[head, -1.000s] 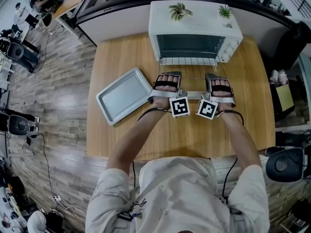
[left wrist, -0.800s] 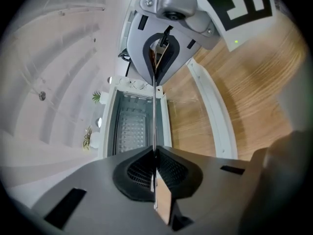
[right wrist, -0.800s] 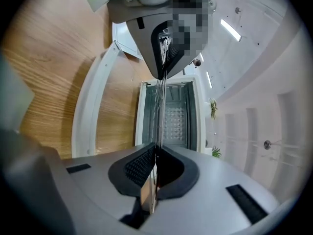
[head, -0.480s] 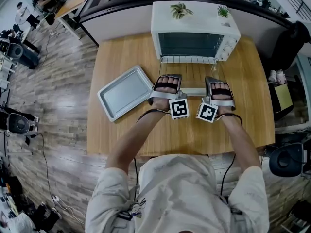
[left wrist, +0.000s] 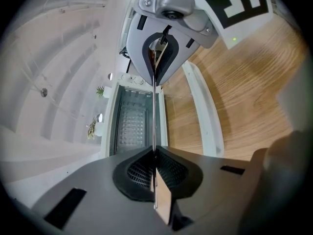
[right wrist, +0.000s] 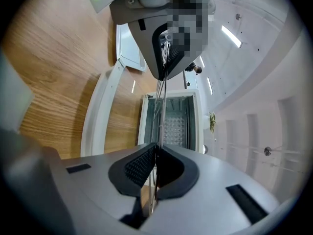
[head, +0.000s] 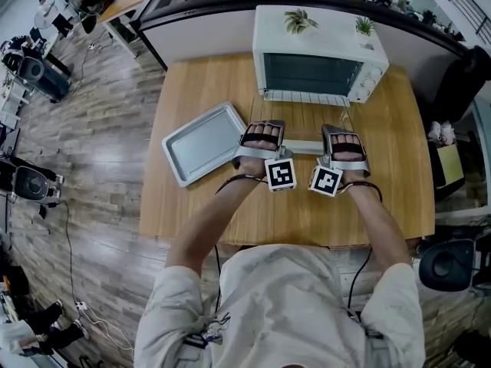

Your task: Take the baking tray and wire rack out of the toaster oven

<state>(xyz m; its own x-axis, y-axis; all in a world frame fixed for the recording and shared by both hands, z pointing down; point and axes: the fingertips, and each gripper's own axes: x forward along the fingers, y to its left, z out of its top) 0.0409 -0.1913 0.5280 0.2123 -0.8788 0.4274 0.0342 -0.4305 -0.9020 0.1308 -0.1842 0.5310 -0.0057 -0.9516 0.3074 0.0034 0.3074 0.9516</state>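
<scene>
Just below the toaster oven (head: 318, 44) at upper centre, my left gripper (head: 265, 124) and right gripper (head: 342, 127) pinch shut on the front edge of the wire rack (left wrist: 154, 116); wooden table (head: 307, 215) spreads open below, baking tray (head: 203, 141) lies left.

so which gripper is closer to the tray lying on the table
Left. The left gripper sits right next to the tray; the right gripper is farther right, beyond it. Both grip the rack.

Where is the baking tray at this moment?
In the head view, the baking tray lies on the table, outside the toaster oven, just left of the left gripper.
</scene>
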